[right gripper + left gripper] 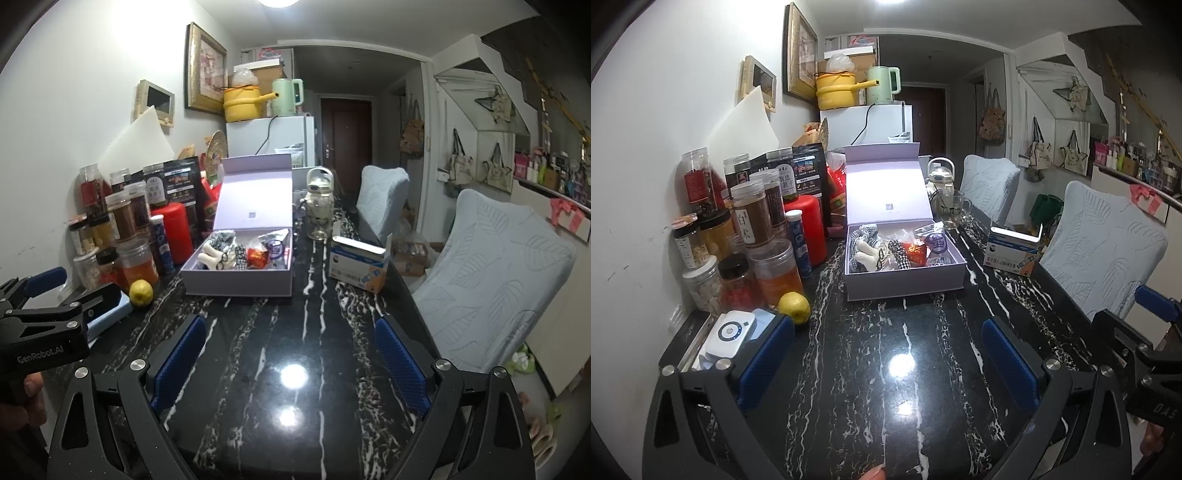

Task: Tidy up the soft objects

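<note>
Left claw (886,354): fingers spread wide, nothing btwn them, hovering over bare marble near front of table.
Right claw (291,354): also spread wide, empty, over table just right of the left one.
Table (886,406): black marble w/ white veins, glossy, lamp glare on top.
Box (905,282): pale lilac, lid (886,184) flipped up at the back, sits mid-table ahead of both claws, well apart from them.
Soft items (871,251): inside box; white plush bone shape, black/white checked fabric pieces, red packet (916,253) and a clear-wrapped pouch toward right side. Piled loosely, touching each other.
Lemon (794,307): on table, left of box, beside jars.
Jars (753,236): cluster along wall, left side, w/ red canister (809,229) behind.
Carton (1012,251): blue/white, open flap, right of box near table edge.
Chairs (1104,258): two, light-blue covers, along right side.
</note>
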Action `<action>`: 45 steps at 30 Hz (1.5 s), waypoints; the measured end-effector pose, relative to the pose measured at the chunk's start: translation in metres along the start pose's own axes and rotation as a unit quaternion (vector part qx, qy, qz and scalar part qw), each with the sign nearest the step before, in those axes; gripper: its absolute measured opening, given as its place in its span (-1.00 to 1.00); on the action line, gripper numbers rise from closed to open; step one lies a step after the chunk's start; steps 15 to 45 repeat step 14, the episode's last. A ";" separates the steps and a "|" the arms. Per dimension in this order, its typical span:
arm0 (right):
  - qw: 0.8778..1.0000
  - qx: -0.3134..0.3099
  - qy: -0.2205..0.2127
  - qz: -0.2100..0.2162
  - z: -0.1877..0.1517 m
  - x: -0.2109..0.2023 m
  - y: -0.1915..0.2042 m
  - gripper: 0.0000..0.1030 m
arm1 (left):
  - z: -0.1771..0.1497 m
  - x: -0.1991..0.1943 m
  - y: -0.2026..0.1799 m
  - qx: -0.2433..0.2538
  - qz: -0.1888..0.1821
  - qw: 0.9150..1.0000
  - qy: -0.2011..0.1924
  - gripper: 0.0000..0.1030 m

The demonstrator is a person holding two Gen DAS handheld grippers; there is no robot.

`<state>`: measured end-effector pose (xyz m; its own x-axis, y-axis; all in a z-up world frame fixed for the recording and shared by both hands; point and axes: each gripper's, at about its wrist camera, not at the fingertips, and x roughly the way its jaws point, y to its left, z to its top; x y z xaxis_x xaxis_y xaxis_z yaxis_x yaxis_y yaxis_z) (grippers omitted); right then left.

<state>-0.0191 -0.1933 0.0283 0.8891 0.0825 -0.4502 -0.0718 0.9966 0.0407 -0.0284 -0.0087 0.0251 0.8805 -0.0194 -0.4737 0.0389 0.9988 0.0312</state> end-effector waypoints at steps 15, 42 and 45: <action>1.000 0.002 0.002 0.002 -0.004 -0.002 -0.002 0.83 | -0.002 0.006 -0.002 0.002 0.003 1.000 0.005 1.00; 1.000 0.002 0.002 0.002 -0.004 -0.002 -0.002 0.83 | -0.002 0.006 -0.002 0.002 0.003 1.000 0.005 1.00; 1.000 0.002 0.002 0.002 -0.004 -0.002 -0.002 0.83 | -0.002 0.006 -0.002 0.002 0.003 1.000 0.005 1.00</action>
